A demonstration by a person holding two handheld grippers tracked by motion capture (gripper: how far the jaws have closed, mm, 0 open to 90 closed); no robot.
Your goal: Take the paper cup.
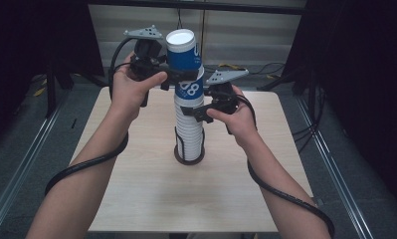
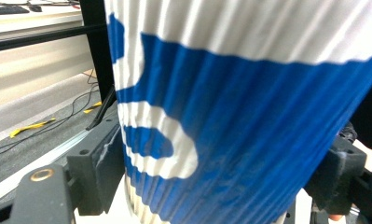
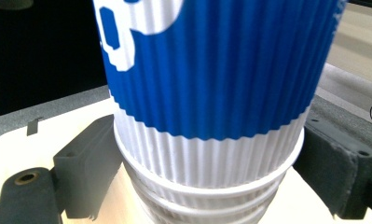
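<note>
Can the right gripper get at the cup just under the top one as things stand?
Probably yes: the right gripper already has its jaws on either side of the cup stack, below the top cup that the left gripper clamps. In the right gripper view nothing sits between its jaws and the ribbed wall.

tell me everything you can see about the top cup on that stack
The top cup is a ribbed paper cup, blue with white markings and a white band at its rim, its mouth open upward. It stands slightly tilted, nested in the next blue cup atop the tall white stack in a black holder. The left gripper clamps its lower part; the right gripper grips the stack below.
</note>
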